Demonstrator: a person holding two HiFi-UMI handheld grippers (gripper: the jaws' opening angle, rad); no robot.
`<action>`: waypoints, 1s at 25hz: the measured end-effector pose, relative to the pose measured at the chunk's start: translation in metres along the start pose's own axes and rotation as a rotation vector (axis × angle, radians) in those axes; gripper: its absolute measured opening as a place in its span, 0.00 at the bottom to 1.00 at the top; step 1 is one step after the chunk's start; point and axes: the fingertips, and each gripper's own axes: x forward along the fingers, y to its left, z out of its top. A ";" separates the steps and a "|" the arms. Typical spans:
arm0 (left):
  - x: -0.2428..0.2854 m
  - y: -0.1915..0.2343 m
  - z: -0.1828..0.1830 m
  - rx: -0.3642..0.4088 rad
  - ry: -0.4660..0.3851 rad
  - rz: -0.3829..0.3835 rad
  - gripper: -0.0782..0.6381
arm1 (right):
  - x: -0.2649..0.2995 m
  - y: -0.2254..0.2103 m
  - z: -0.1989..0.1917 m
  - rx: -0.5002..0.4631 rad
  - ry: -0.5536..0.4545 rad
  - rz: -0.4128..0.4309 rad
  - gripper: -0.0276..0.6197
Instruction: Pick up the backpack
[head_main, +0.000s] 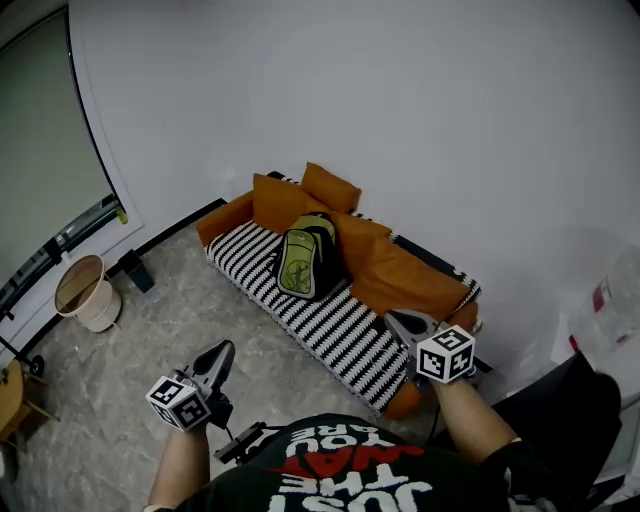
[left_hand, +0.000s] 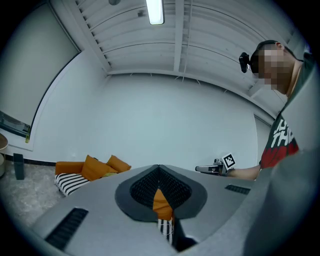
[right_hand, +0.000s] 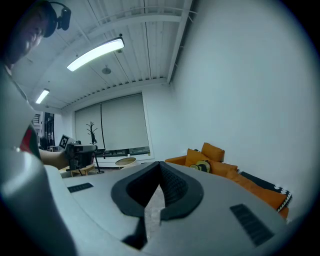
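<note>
The head view looks steeply down from well back of the sofa. The camera on the left claw faces level toward the sofa from afar. The camera on the right claw sits nearer the sofa's end, with the sofa at its right. All three views share the sofa.

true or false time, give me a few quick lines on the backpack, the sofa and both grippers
1. The backpack lies on the sofa. True.
2. The left gripper is shut on the backpack. False: its jaws are together with nothing between them, and it is well short of the sofa.
3. The right gripper has its jaws together and holds nothing. True.
4. The cushions on the sofa are blue. False: they are orange.
5. The bucket stands on the sofa. False: it stands on the floor, off to the left of the sofa.
</note>
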 end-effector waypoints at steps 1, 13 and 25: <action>0.003 -0.002 -0.003 0.001 0.005 0.003 0.12 | 0.000 -0.004 -0.001 0.001 0.002 0.006 0.08; 0.033 0.043 -0.017 -0.043 0.040 0.058 0.12 | 0.058 -0.038 -0.020 0.047 0.040 0.049 0.08; 0.147 0.288 0.013 -0.049 0.132 -0.061 0.12 | 0.274 -0.087 0.022 0.066 0.040 -0.067 0.08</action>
